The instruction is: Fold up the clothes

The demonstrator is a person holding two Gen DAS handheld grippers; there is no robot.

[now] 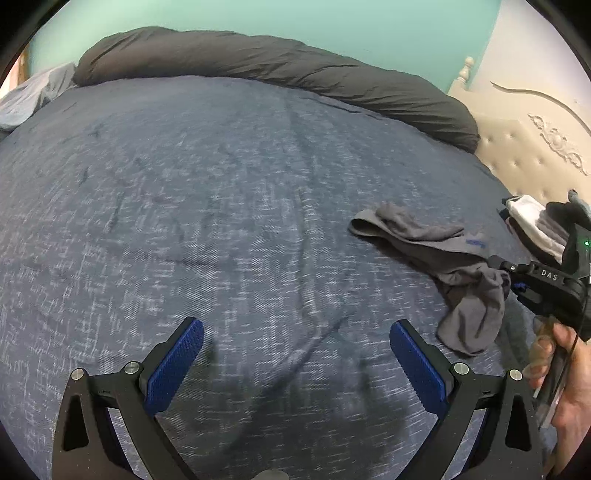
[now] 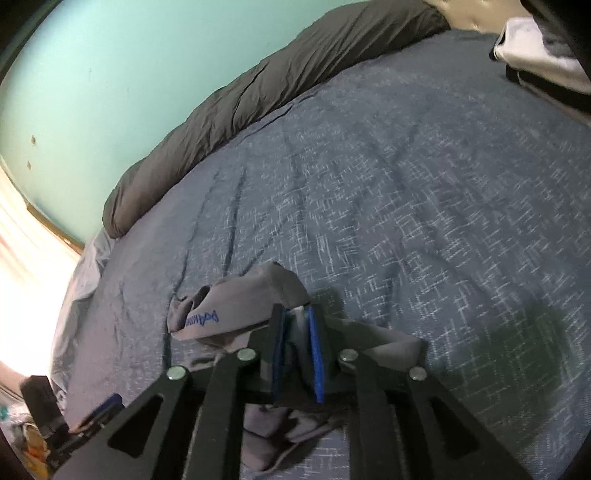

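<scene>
Pinching a fold of a grey garment (image 2: 240,314) between its blue pads, the right gripper (image 2: 297,354) holds the cloth at the near right part of a bed (image 1: 221,203), its jaws drawn narrow with fabric plainly caught between them; part of the garment hangs from the grip and the rest trails across the bedspread. Blue lettering shows on one panel of the cloth, though it is too small to read. The left gripper (image 1: 295,354) hovers above bare bedspread with its jaws wide and nothing between them, well apart from the garment. By the look of it, the folding has only begun: the piece is crumpled, not squared, and the likely next move is to drag it to open bedspread, spread it flat, and bring the free gripper in to take a second edge. A small pile of white and dark clothes (image 1: 535,221) sits at the far right edge. Beyond, a rolled dark grey duvet (image 1: 258,62) lies along the far side against a mint-green wall (image 1: 295,18), and a cream tufted headboard (image 1: 535,147) stands at right.
</scene>
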